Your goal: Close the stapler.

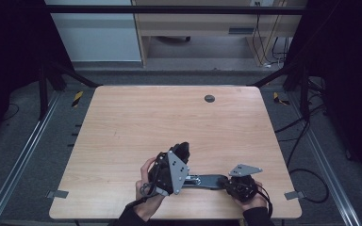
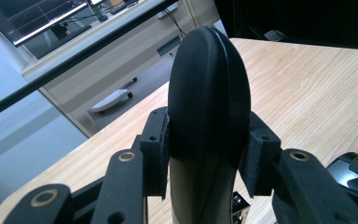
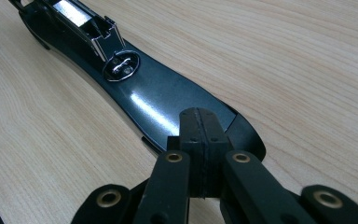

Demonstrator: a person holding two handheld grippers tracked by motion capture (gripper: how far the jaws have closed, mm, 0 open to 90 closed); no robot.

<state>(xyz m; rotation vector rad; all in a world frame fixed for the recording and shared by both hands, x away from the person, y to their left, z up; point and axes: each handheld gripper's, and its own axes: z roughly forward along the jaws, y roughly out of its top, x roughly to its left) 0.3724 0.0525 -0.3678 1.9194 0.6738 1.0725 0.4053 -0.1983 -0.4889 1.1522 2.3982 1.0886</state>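
Wooden table (image 1: 169, 117), bare across its far half. Near front edge, long black glossy base (image 3: 158, 100) lying flat, right gripper (image 3: 204, 140) pressed shut onto its end. Smaller rounded black cover (image 2: 209, 93) clamped upright in left gripper (image 2: 209, 144).

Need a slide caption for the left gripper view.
Left gripper clamps a rounded black cover upright over the wooden table.

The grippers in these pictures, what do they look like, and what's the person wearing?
Both are black, angular two-finger tools. The left gripper and the right gripper each carry a grey three-cornered plate on top with small dark holes. Brass-coloured rivets dot the linkages, the fingers end in blocky black pads, and black cables trail off. The person wears dark sleeves.
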